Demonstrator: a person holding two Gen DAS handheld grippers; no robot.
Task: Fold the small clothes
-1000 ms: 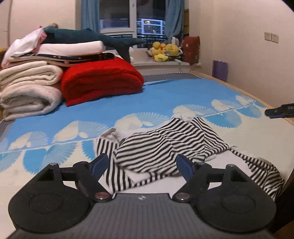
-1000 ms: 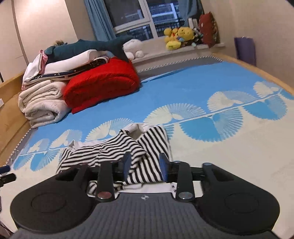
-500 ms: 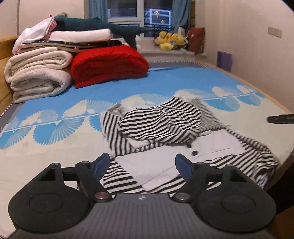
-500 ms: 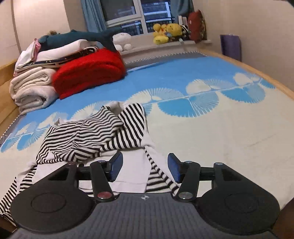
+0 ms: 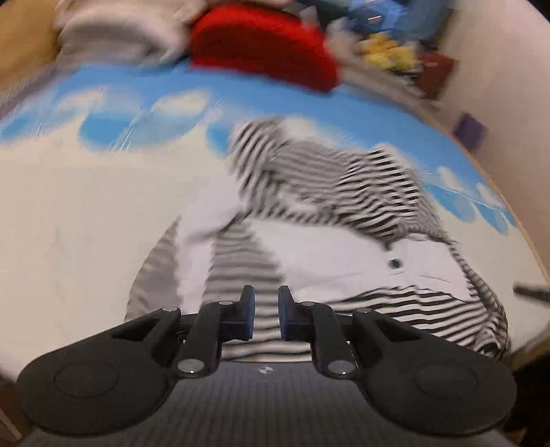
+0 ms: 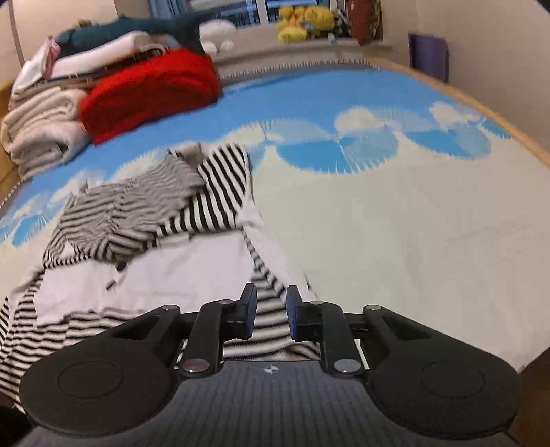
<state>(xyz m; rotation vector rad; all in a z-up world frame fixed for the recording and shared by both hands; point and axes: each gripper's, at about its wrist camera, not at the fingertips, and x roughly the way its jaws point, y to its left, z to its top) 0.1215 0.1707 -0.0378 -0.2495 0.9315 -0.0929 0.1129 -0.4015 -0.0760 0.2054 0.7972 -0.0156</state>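
reaching down over the near edge of the bed, the left gripper point(image 5: 266, 311) has just been closing its jaws, and striped cloth sits in the narrow gap between its 2 blue pads; the view is smeared, so i cannot tell whether the pads press on the cloth. the right gripper point(image 6: 271, 311) has likewise just been closing, its 2 pads standing close on either side of a striped edge, and again i cannot tell if they pinch it.

the striped garment point(image 6: 144, 220), black and white with plain white panels, lies crumpled on the near half of the blue-and-cream bedspread point(image 6: 395, 213). the left gripper is at its near left hem, the right gripper at its near right hem. a dark button point(image 5: 394, 263) shows on a white panel in the left wrist view.

farther off, at the far left, a red blanket point(image 6: 151, 89) lies beside a stack of pale folded blankets point(image 6: 41, 127). yellow plush toys point(image 6: 302, 24) sit on the far sill by the window.
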